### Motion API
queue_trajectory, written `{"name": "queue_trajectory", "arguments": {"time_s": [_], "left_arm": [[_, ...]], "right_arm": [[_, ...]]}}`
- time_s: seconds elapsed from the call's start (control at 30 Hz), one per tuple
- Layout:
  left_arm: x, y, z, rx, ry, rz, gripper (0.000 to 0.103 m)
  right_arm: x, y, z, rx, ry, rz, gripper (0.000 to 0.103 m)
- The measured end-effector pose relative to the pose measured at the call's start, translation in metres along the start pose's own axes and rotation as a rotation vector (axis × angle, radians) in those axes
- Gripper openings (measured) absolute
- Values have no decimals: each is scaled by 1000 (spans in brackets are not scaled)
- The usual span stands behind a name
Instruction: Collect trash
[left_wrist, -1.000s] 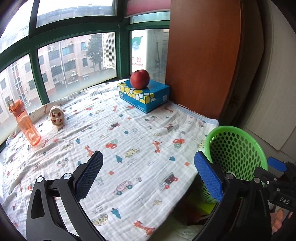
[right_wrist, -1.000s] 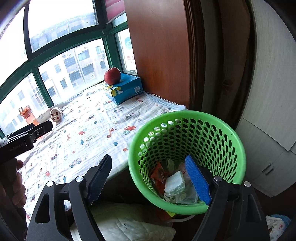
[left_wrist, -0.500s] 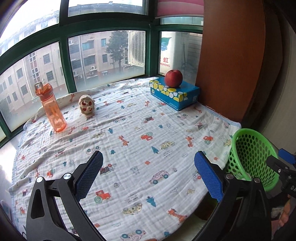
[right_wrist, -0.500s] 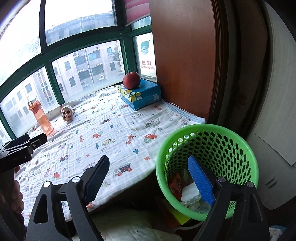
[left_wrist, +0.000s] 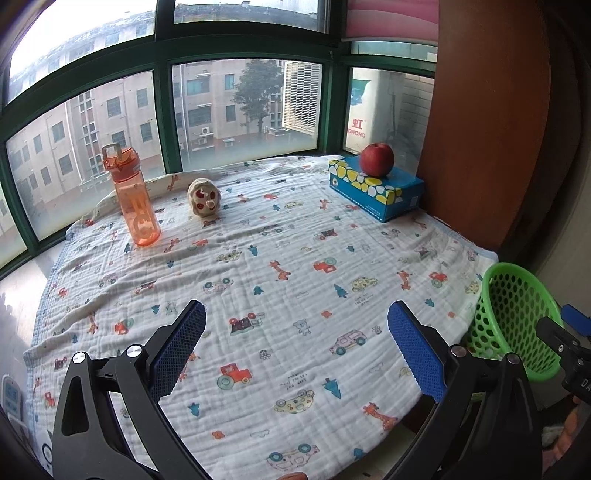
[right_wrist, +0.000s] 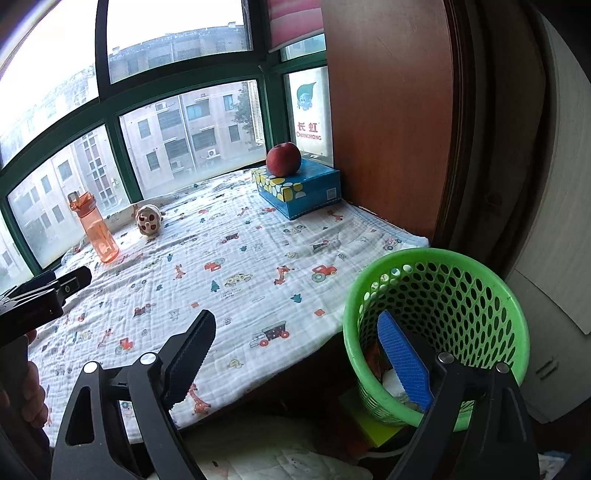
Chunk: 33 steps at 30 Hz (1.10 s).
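Observation:
A green mesh trash basket (right_wrist: 476, 291) stands on the floor by the right corner of the sill; it also shows in the left wrist view (left_wrist: 517, 325). White and orange trash (right_wrist: 391, 380) lies in its bottom. My left gripper (left_wrist: 295, 339) is open and empty above the patterned cloth (left_wrist: 295, 258). My right gripper (right_wrist: 295, 343) is open and empty, its right finger over the basket's near rim. No loose trash shows on the cloth.
On the cloth stand an orange bottle (left_wrist: 135, 199), a small round toy (left_wrist: 204, 197) and a blue tissue box (left_wrist: 376, 192) with a red apple (left_wrist: 377, 159) on it. A brown wooden panel (left_wrist: 491, 110) rises at the right. Windows close the back.
Both grippers have drawn back and swung left, away from the basket. More of the cloth, the bottle and the toy have come into view. Both stay open.

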<state>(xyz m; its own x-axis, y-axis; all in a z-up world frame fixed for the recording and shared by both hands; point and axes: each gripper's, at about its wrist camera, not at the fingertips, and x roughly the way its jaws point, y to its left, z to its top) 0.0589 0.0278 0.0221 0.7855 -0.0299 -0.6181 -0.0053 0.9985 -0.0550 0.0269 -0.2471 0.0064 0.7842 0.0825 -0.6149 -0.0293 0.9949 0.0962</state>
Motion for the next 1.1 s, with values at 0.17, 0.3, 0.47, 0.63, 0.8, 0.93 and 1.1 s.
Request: {"name": "queue_trajectory", "arguments": {"time_s": [0.17,0.3,0.47,0.63,0.8,0.93,1.1], "left_arm": [[-5,3,-2,1,-9,11,97],[-7,4,-3,-1,-12,14,97],[-8,4,-5,1,-12,21,97],[-8,6,-6,-5,-10,27,97],[-8,6,-6,-7,-9,27,97],[-8,8,-7,-10,-9,28,97],[-8,8,-7,-11,-7,26,97]], "right_arm": [[-4,5,-1,-13,-8,-4,87],[-6,6,-1,-14,-11,-1,87],[-6,6,-2,-13,-12,0,87],[-6,6,-2,-14,-12,0,88],[-7,6,-2,-12,-14,1,88],[-7,7,-2,-12,-13,2,88],[-7,7,-2,-11,-11,4,88]]}}
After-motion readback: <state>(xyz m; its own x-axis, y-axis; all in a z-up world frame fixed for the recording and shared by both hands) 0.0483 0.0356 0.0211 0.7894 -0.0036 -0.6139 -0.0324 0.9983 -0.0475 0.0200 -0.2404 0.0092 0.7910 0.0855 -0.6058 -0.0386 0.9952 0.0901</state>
